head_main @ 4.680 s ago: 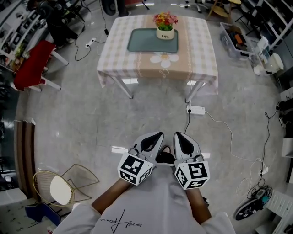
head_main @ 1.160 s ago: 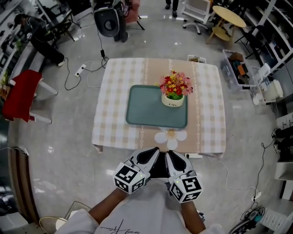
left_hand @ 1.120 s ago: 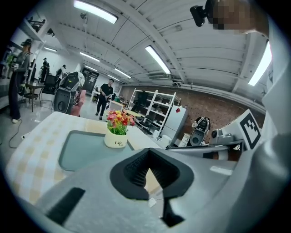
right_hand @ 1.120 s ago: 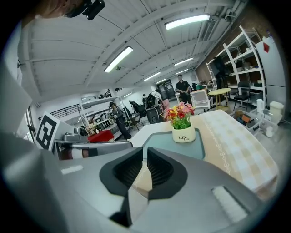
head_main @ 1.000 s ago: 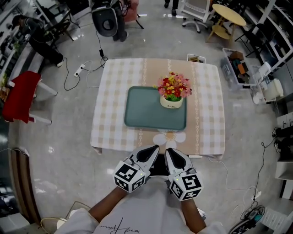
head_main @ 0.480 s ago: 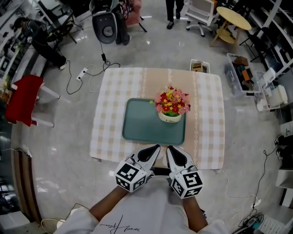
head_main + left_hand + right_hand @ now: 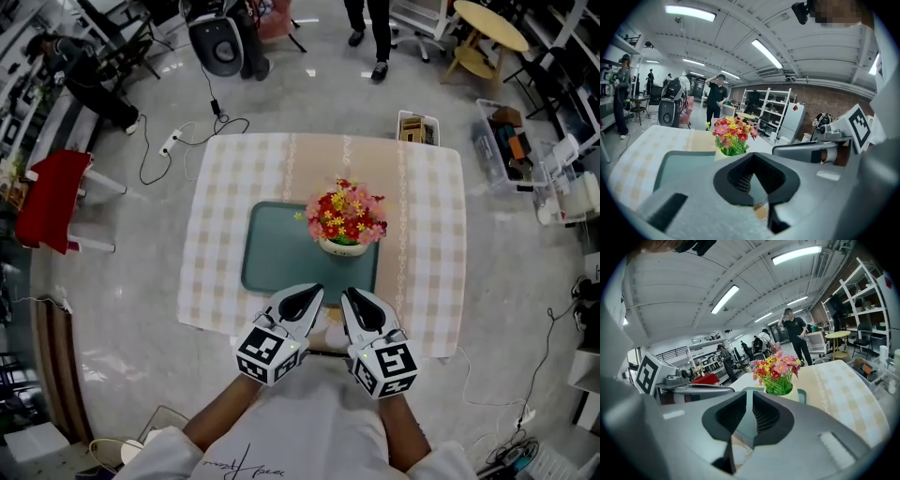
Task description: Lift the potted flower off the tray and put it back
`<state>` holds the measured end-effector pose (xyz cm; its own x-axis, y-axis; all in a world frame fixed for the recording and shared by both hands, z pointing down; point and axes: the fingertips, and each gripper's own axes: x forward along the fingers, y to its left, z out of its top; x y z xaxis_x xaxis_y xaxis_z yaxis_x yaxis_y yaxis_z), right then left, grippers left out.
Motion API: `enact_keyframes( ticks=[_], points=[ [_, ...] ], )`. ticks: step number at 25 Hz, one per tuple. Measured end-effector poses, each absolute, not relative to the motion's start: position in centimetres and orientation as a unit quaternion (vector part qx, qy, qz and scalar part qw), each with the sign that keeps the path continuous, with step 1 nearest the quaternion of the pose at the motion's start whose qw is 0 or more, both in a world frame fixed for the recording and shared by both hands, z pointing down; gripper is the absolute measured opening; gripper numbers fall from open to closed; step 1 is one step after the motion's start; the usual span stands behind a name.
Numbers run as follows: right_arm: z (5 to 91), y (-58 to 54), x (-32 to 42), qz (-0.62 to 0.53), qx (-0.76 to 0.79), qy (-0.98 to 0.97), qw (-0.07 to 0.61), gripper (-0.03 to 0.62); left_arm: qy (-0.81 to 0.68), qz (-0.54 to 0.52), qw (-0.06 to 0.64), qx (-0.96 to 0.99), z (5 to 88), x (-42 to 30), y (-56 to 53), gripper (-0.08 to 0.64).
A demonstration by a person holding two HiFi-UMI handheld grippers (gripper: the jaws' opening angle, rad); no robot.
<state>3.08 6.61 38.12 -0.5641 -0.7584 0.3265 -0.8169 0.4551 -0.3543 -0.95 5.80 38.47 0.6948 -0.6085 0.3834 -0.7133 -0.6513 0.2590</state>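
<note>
A potted flower (image 7: 343,222), red, pink and yellow blooms in a cream pot, stands at the right side of a teal tray (image 7: 275,251) on a checked table (image 7: 427,234). Both grippers hover side by side over the table's near edge and point at the tray. My left gripper (image 7: 306,294) is shut and empty. Just right of it, my right gripper (image 7: 355,298) is shut to a hairline slit, has just eased apart a trace, and holds nothing. The left gripper view has the flower (image 7: 732,136) ahead beyond the tray (image 7: 682,164). The flower (image 7: 777,370) stands straight ahead in the right gripper view.
A red chair (image 7: 54,202) stands left of the table, with a cable (image 7: 178,141) across the floor. Behind the table are a black speaker (image 7: 217,47), a person's legs (image 7: 375,33), a small box (image 7: 417,127) and a round wooden table (image 7: 489,21). Plastic bins (image 7: 511,131) sit right.
The table, tray and flower have slid down the head view toward me. Both grippers now reach over the table's near edge, just short of the tray.
</note>
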Motion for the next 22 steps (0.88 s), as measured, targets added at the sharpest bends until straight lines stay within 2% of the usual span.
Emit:
enact_keyframes(
  ticks=[6,12,22],
  points=[
    [40.2,4.0,4.0,0.259,0.458,-0.846,0.089,0.07,-0.372,0.149,0.22,0.889,40.7,-0.3,3.4,-0.003],
    [41.8,-1.9,4.2,0.272,0.455,-0.841,0.109,0.098,-0.37,0.166,0.189,0.894,41.6,-0.3,-3.2,-0.003],
    [44.4,-3.4,3.7,0.254,0.444,-0.849,0.135,0.137,-0.359,0.182,0.177,0.898,44.1,-1.3,-5.2,0.0]
  ],
)
